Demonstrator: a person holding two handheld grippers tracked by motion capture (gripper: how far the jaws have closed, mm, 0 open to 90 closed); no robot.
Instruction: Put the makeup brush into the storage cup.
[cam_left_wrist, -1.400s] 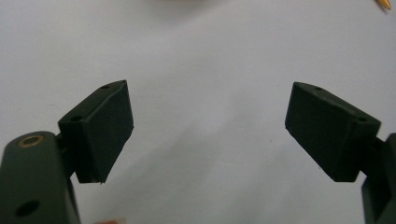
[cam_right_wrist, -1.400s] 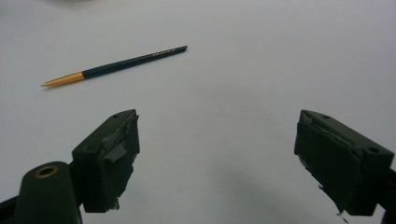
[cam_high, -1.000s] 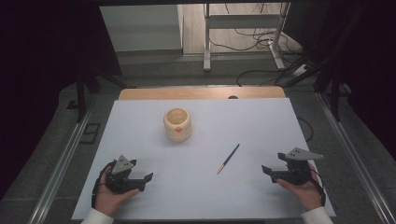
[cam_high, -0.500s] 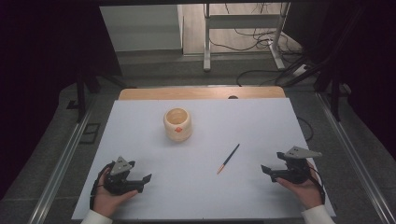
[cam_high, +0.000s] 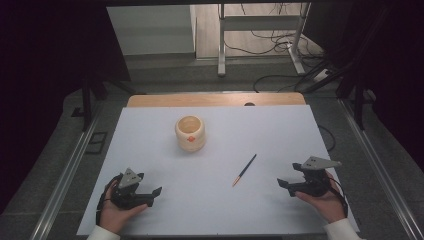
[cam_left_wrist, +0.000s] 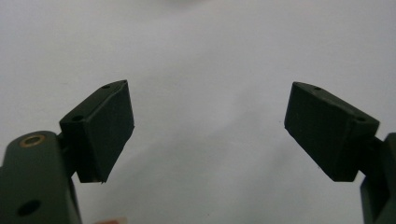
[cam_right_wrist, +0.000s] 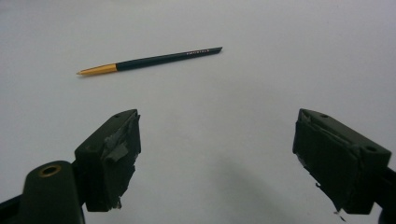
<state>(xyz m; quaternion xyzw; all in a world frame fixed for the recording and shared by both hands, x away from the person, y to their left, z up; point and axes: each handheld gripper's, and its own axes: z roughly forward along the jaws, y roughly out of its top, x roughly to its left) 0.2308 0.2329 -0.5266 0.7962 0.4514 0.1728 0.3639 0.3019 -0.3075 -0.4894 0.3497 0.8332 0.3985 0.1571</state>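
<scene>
A dark pen with a gold tip (cam_high: 244, 170) (cam_right_wrist: 152, 60) lies on the white table sheet (cam_high: 215, 210), right of centre. A cream, round cup (cam_high: 190, 133) stands upright farther back, left of centre. My right gripper (cam_high: 281, 184) (cam_right_wrist: 217, 158) rests near the front right edge, open and empty, with the pen ahead of its jaws. My left gripper (cam_high: 156, 194) (cam_left_wrist: 208, 126) sits near the front left edge, open, with bare white sheet between its jaws.
A strip of bare wood (cam_high: 215, 99) runs along the table's far edge. Metal rails (cam_high: 65, 175) flank both sides of the table. Beyond it are desk legs and cables on the floor (cam_high: 270, 35).
</scene>
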